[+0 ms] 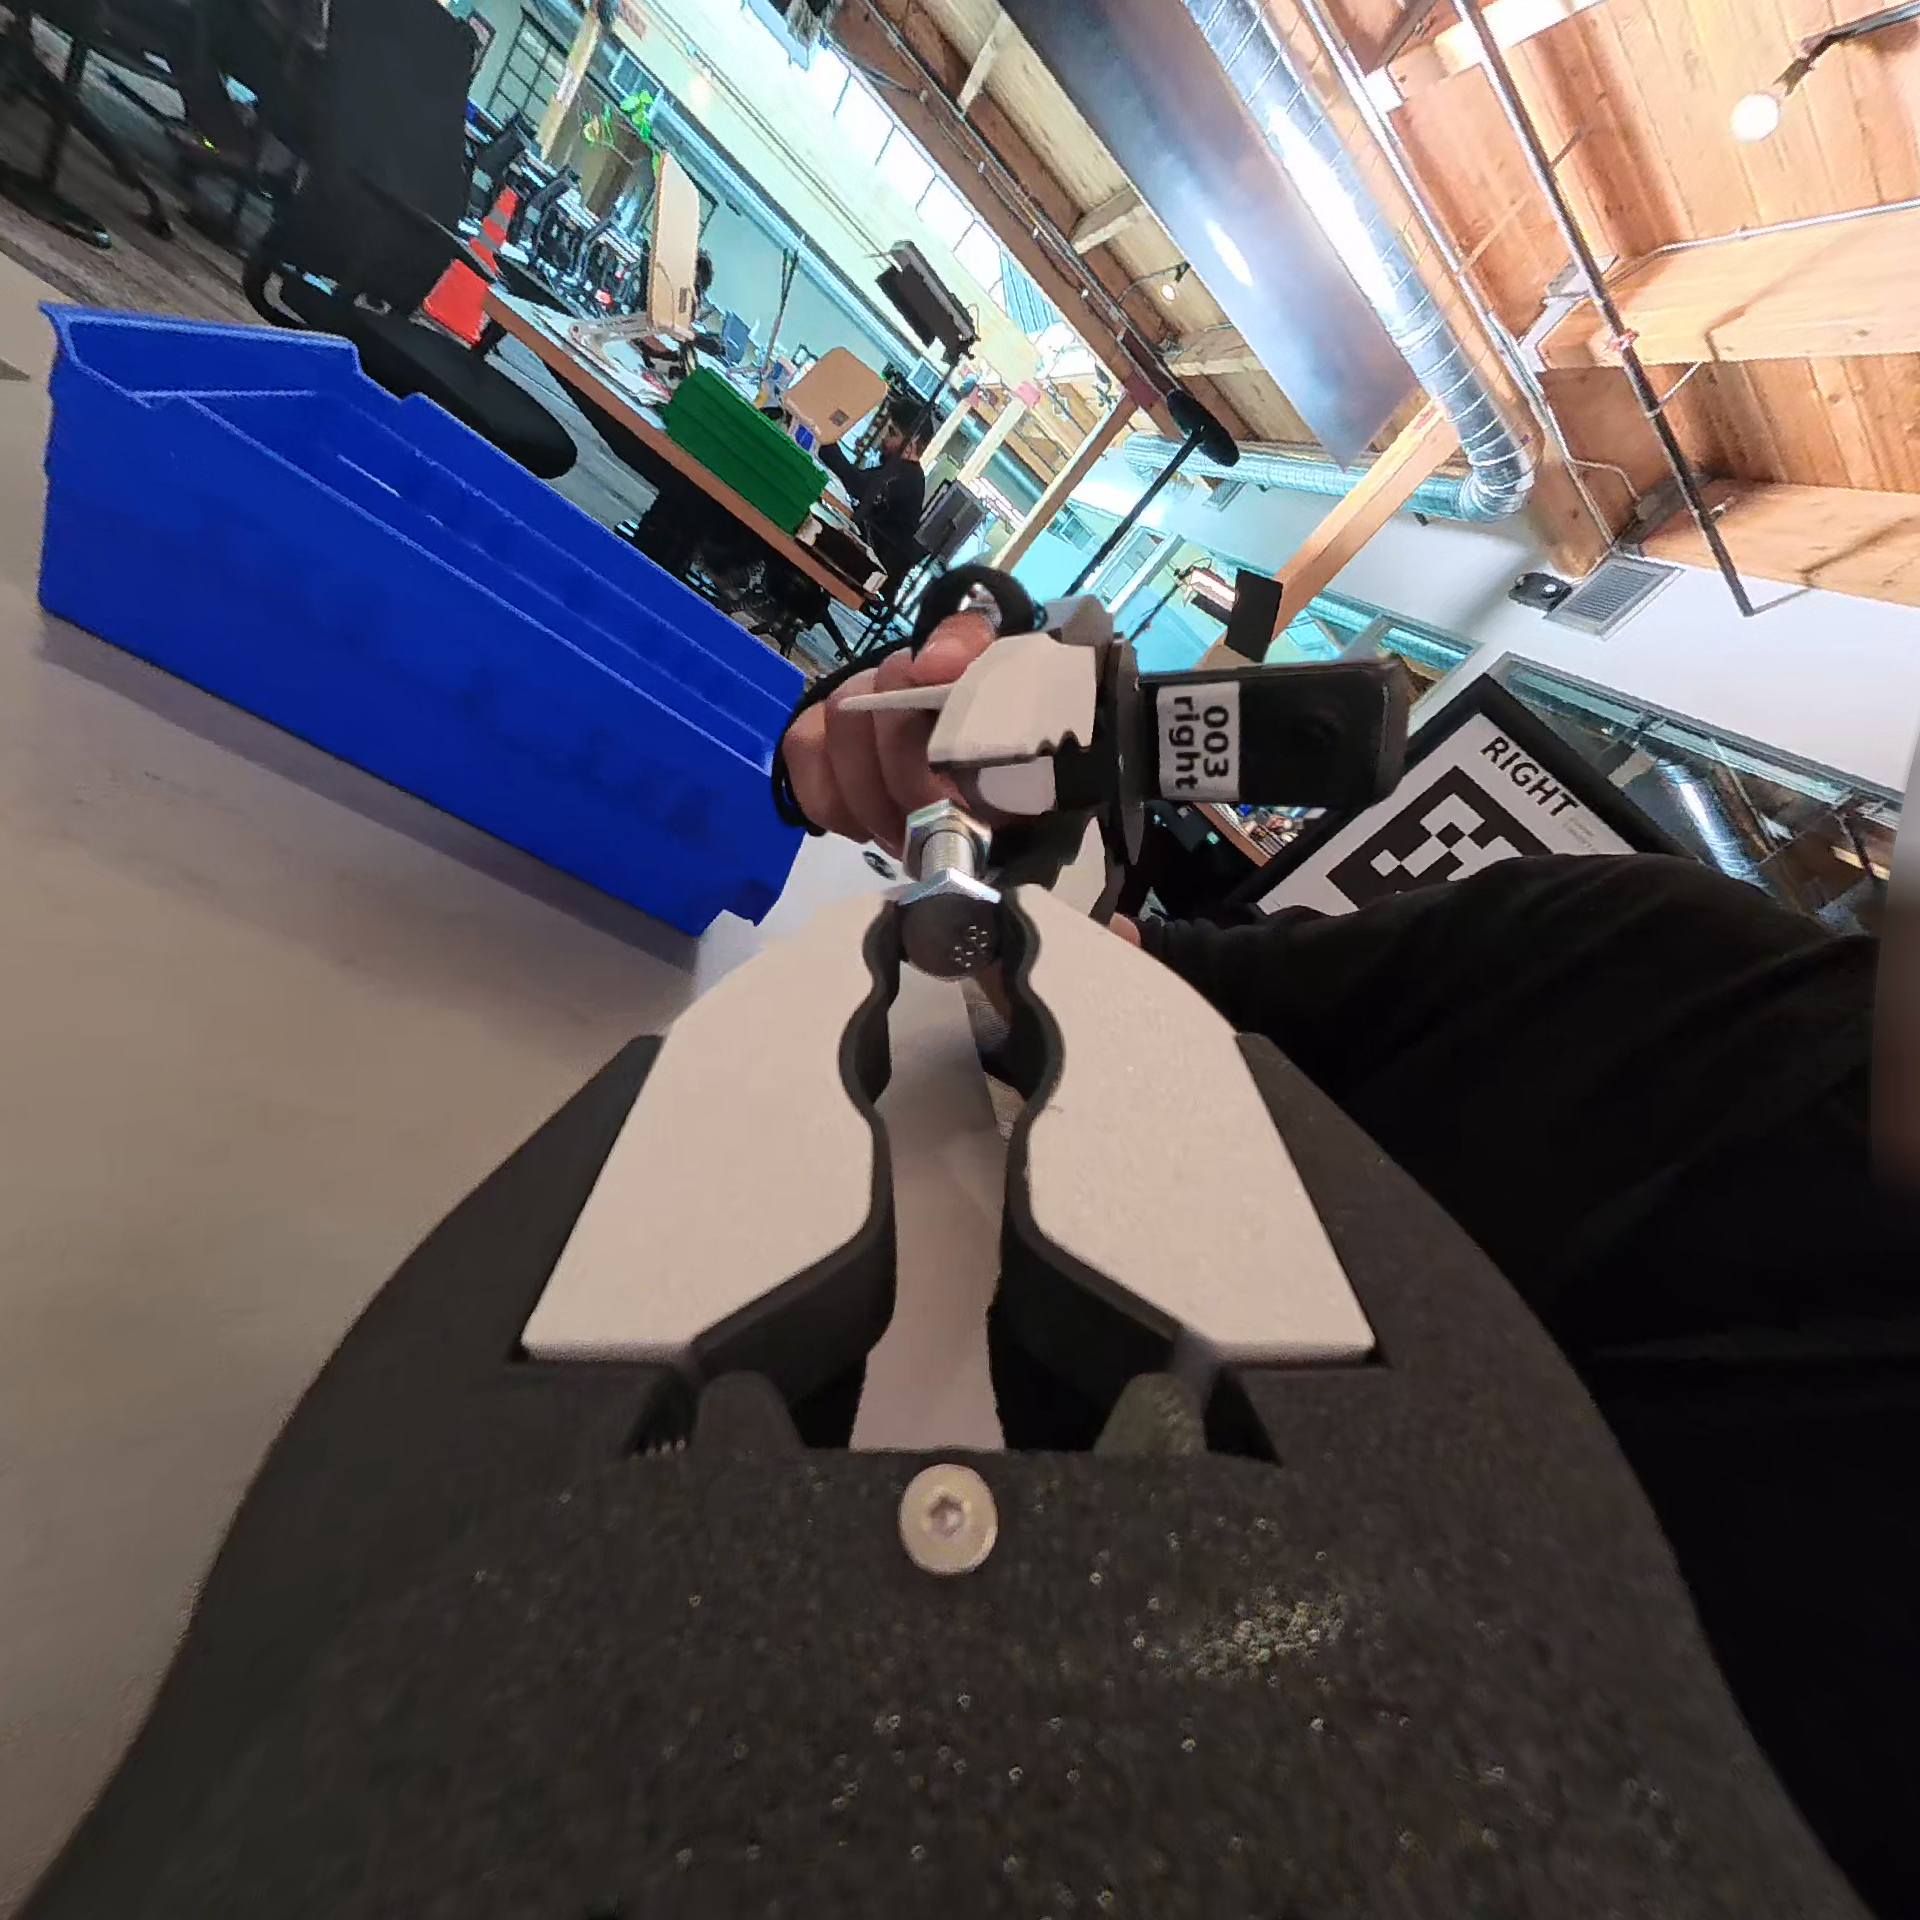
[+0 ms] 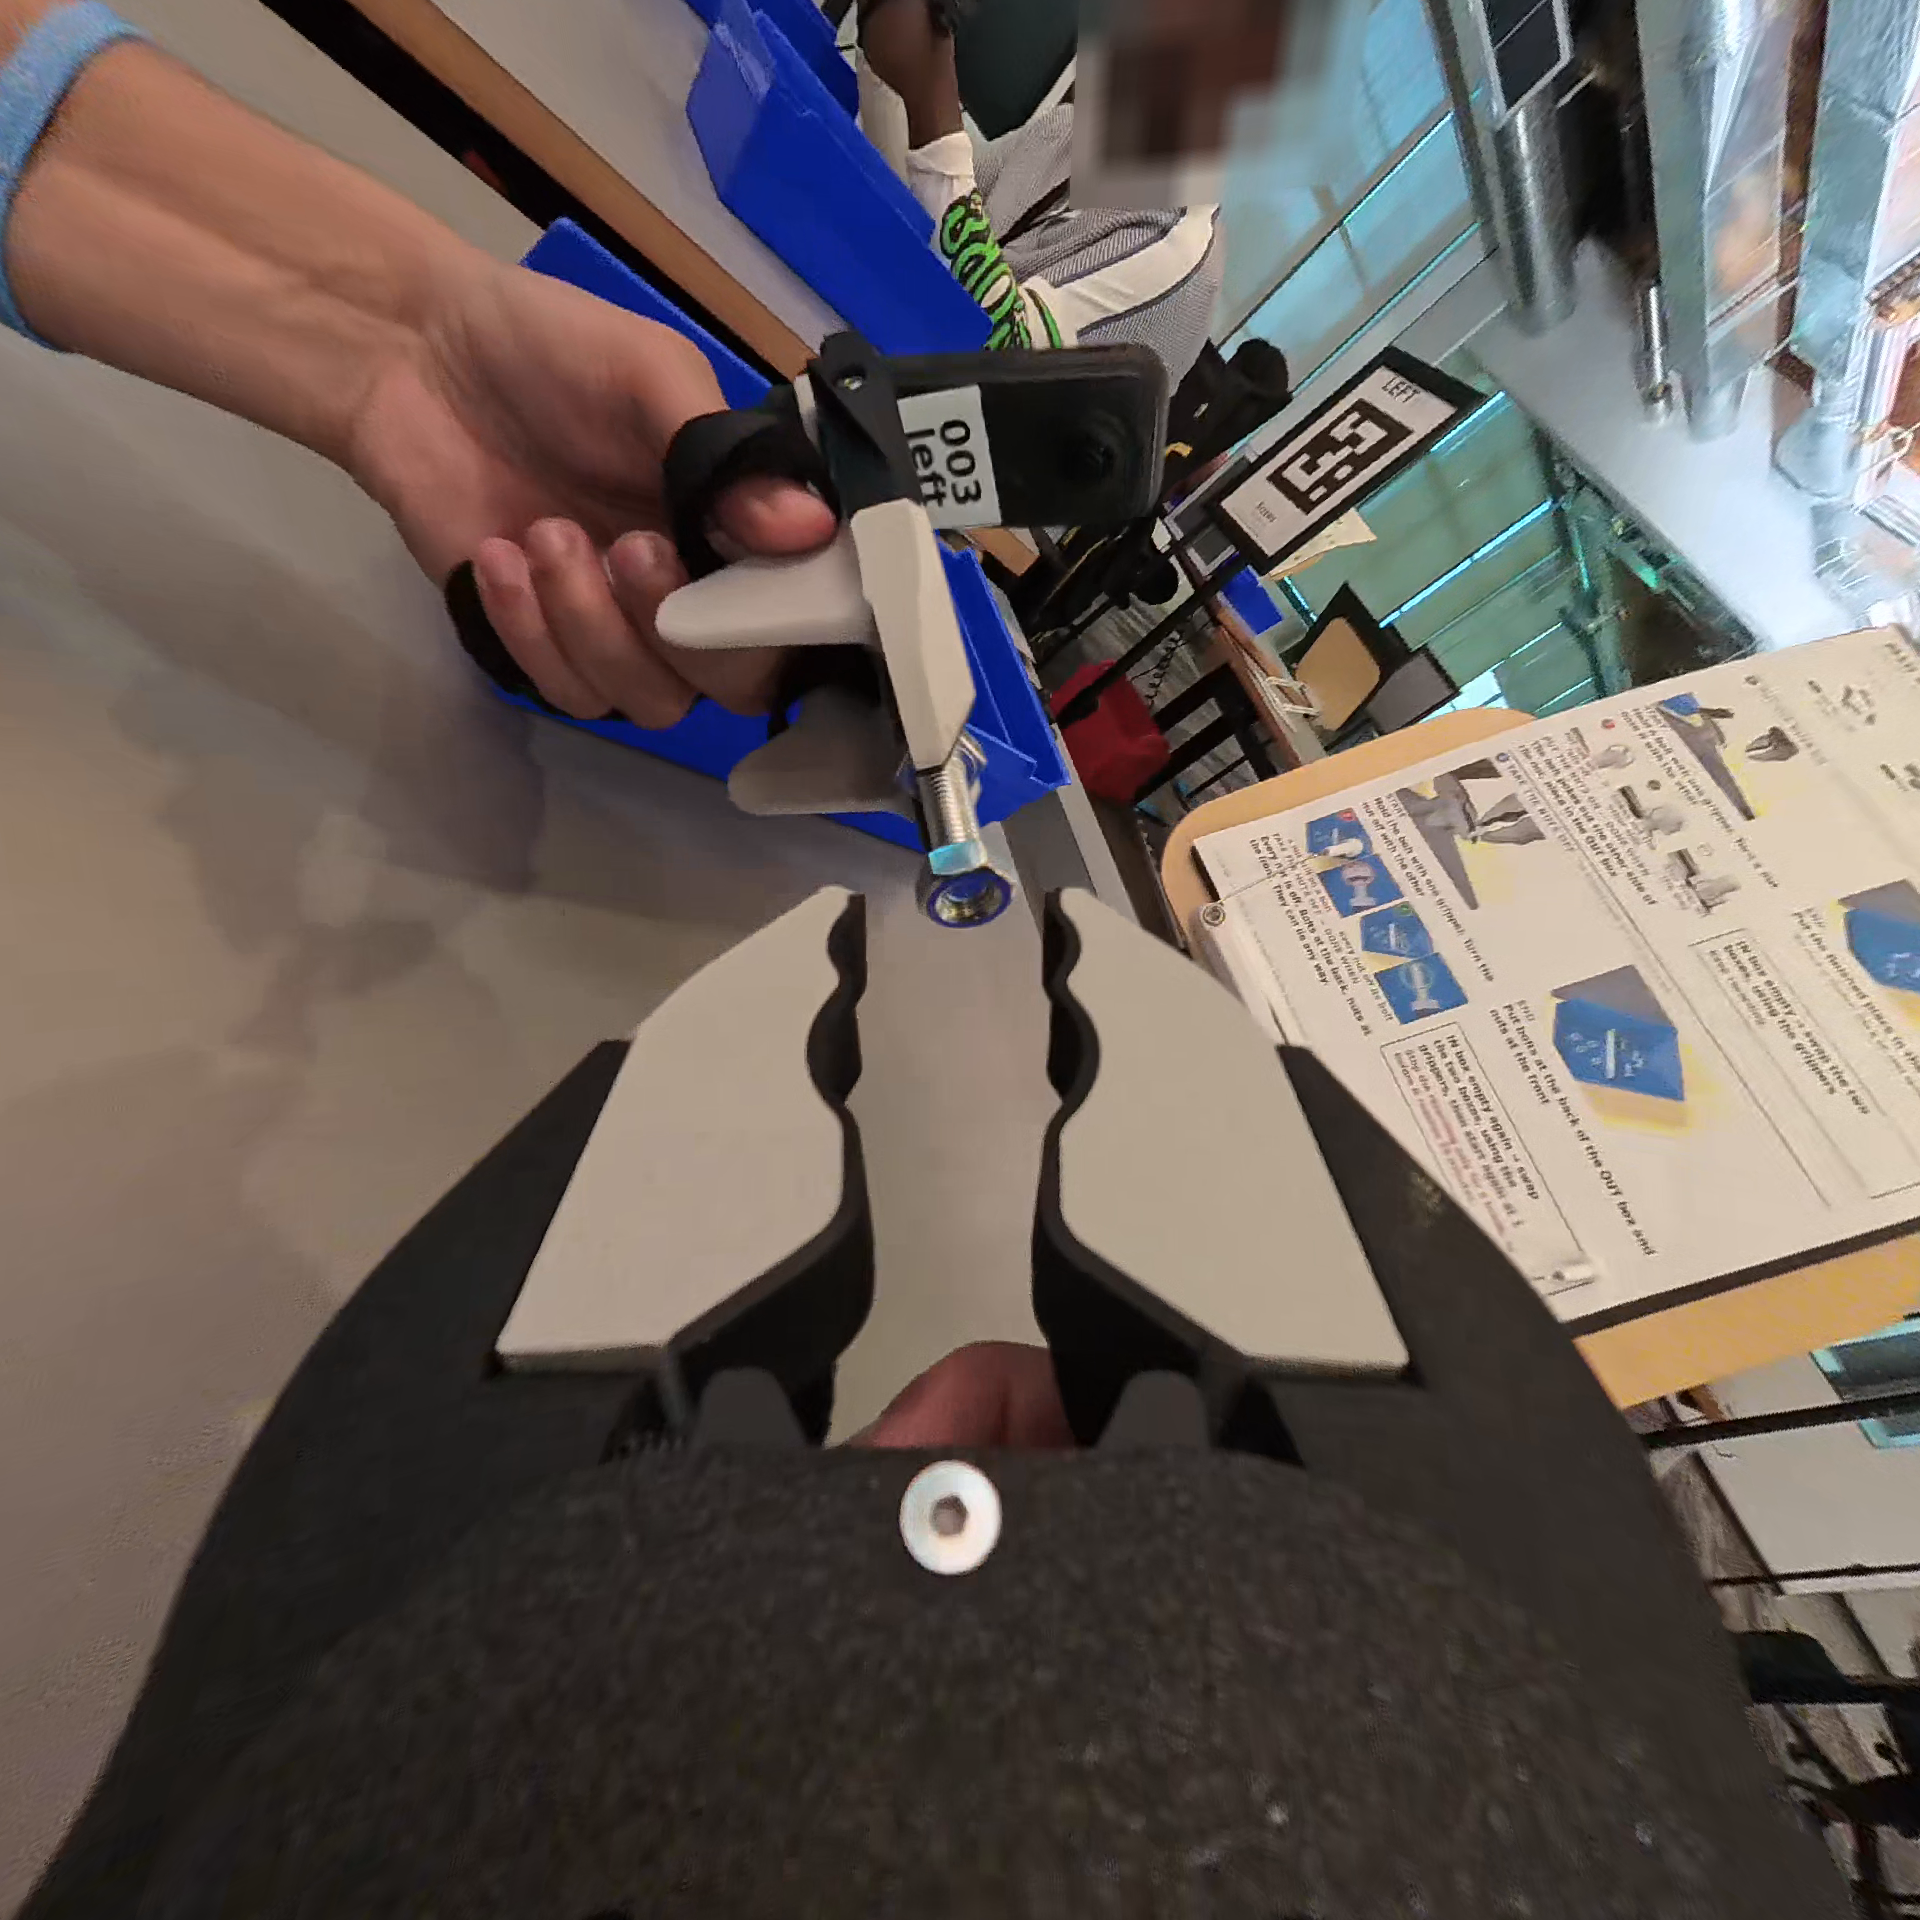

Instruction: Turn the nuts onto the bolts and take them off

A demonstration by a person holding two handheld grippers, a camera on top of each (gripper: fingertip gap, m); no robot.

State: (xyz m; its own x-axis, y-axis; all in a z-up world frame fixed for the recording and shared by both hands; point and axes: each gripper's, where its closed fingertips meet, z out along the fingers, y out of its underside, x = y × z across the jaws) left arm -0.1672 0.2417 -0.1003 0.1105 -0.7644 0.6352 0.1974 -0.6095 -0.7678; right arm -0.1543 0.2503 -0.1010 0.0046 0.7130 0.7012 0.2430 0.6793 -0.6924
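Just past the tips of the right gripper (image 2: pixel 951 914), whose jaws sit apart, the nut (image 2: pixel 972 900) caps the bolt (image 2: pixel 943 802), its long axis pointing straight back at them from the left gripper (image 1: pixel 951 930), clamped on its head.

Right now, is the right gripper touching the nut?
Apart. The right wrist view shows the right gripper open, with table visible between each fingertip and the nut on the bolt held by the left gripper.
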